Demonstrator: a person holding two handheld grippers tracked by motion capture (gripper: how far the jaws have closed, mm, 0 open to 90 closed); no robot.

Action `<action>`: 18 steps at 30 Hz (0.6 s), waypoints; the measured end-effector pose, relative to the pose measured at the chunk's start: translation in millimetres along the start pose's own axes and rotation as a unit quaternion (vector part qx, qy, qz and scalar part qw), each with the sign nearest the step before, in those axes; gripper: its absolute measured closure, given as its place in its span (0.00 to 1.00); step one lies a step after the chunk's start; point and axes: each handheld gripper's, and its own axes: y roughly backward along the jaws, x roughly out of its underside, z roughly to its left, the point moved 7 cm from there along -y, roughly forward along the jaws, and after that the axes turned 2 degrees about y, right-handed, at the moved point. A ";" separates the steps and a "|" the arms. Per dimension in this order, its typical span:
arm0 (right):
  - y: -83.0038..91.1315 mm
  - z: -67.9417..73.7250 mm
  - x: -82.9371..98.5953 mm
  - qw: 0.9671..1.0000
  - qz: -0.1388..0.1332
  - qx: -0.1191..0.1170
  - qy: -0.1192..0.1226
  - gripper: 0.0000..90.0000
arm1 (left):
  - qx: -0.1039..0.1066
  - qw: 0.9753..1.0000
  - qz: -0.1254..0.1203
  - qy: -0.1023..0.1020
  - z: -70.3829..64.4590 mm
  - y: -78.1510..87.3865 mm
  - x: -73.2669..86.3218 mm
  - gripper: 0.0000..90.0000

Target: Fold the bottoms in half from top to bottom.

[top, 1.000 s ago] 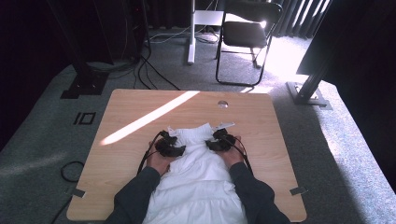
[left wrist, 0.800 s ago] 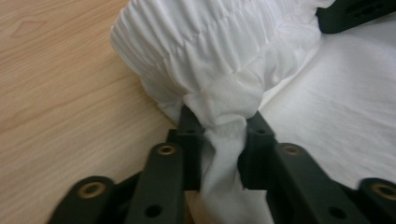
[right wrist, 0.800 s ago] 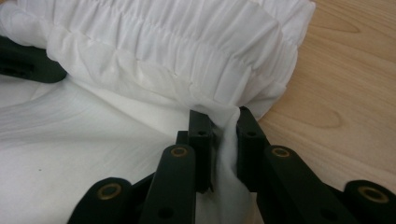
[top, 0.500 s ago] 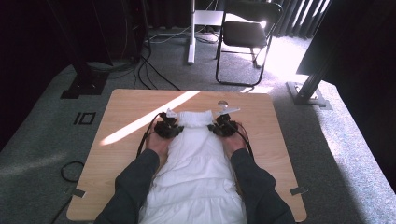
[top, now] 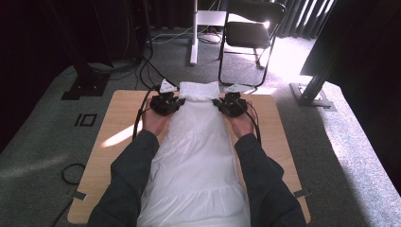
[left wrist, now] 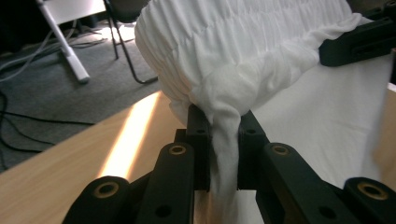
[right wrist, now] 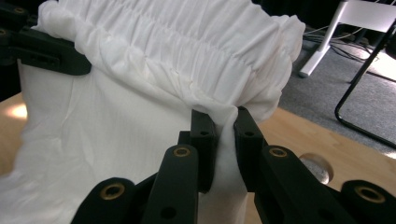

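While the wooden bench carries almost all of it, the white garment lies lengthwise down the bench's middle, from the near edge between the person's sleeves up to the far edge, where its gathered, ruched band reaches the bench's far rim. It looks drawn out long and flat on purpose: holding the two ends of that band apart would keep the cloth taut and smooth against the bench, which I judge to be a spreading or straightening step before folding. Beyond the bench's far edge stands a black folding chair on the grey carpet. The left tool sits at the far left part of the bench, at the band's left corner; in the left gripper view its jaws stand narrow, pinched on a twisted bunch of the white fabric, with the band ballooning just above them. The right tool mirrors it at the band's right corner, its jaws likewise clamped close on a fold of cloth. A round hole in the bench shows just beside the right tool.
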 end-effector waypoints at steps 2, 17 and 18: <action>11.4 9.7 8.5 1.000 -0.006 -0.014 0.006 0.91 | 0.024 1.000 -0.007 0.005 -11.9 14.2 12.0 0.89; 58.6 99.0 147.0 0.994 0.075 -0.067 0.042 0.90 | 0.086 0.992 0.089 0.007 -100.3 52.7 165.1 0.88; 57.8 102.1 157.4 0.993 0.088 -0.069 0.042 0.90 | 0.090 0.990 0.105 0.010 -103.3 49.5 176.5 0.87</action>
